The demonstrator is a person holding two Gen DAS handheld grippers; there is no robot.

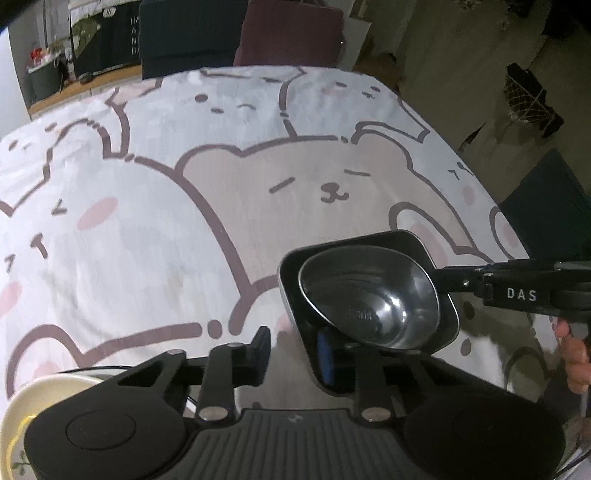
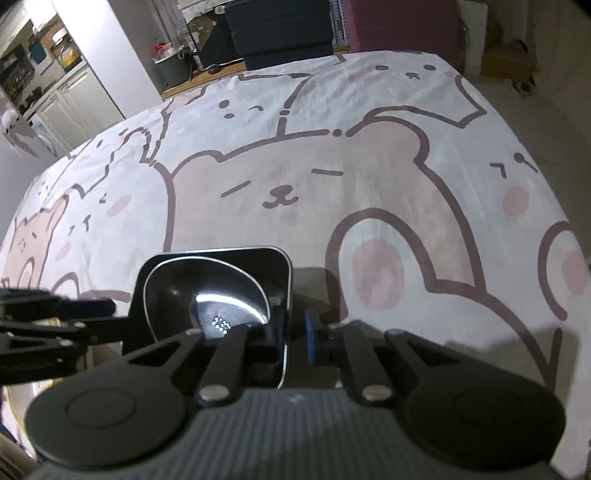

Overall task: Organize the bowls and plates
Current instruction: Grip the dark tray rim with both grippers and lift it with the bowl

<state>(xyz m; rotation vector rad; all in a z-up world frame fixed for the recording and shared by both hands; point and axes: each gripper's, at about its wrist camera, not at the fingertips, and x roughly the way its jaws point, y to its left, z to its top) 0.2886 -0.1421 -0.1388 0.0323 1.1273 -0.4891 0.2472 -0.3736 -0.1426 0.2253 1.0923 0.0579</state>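
Note:
A black square plate [image 1: 448, 314] with a round steel bowl [image 1: 369, 299] in it is held over the bear-print cloth. My left gripper [image 1: 293, 349] straddles the plate's left rim, its fingers set wide, one finger [image 1: 260, 347] outside and one inside. In the right wrist view the same plate [image 2: 273, 258] and bowl [image 2: 229, 291] show, and my right gripper [image 2: 291, 341] has its jaws on either side of the plate's right rim with a blue pad [image 2: 309, 341] outside. The right gripper also shows from the side in the left wrist view [image 1: 517, 291].
A cream bowl with a floral rim [image 1: 22, 417] sits at the lower left under my left gripper. The cloth-covered table [image 2: 332, 177] spreads ahead. Dark boxes [image 2: 280, 29] and a maroon box [image 2: 402, 22] stand beyond its far edge.

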